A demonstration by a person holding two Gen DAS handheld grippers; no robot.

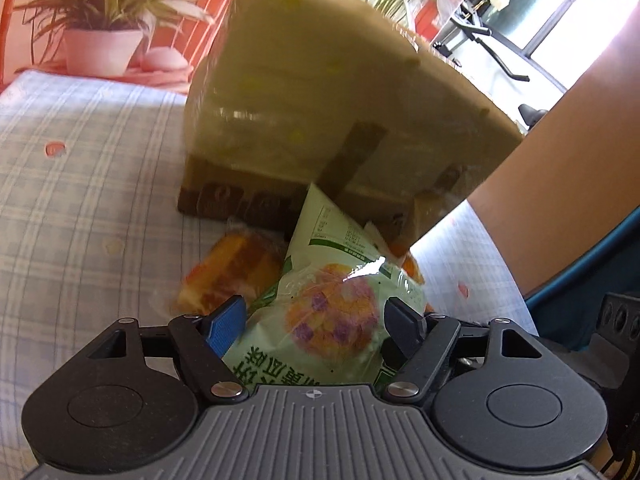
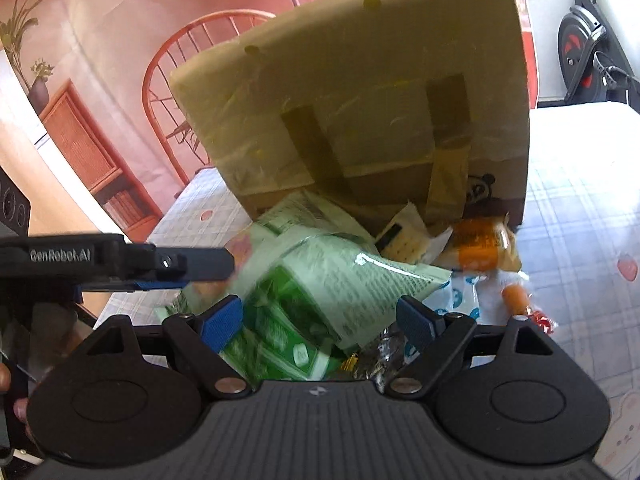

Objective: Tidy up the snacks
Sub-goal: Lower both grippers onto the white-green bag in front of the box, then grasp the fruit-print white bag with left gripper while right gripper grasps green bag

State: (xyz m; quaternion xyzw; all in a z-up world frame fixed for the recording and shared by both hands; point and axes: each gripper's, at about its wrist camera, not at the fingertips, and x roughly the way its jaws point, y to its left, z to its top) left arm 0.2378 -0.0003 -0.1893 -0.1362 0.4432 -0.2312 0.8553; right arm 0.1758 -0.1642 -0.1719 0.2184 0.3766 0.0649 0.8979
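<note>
A cardboard box [image 1: 320,92] stands on the checked tablecloth, its open flap raised; it also shows in the right wrist view [image 2: 360,92]. Snack packets lie piled in front of it. In the left wrist view my left gripper [image 1: 316,316] is open around a light green packet with a round cookie picture [image 1: 332,312]; an orange cake packet [image 1: 232,276] lies left of it. In the right wrist view my right gripper [image 2: 320,320] is open over a green printed packet [image 2: 320,292]. The left gripper's finger [image 2: 192,266] reaches in from the left. An orange packet [image 2: 484,248] lies by the box.
A potted plant [image 1: 104,36] stands at the table's far left corner. A red wooden chair [image 2: 192,64] stands behind the table. An exercise bike [image 2: 588,48] stands at the right. The checked tablecloth [image 1: 80,184] spreads left of the box.
</note>
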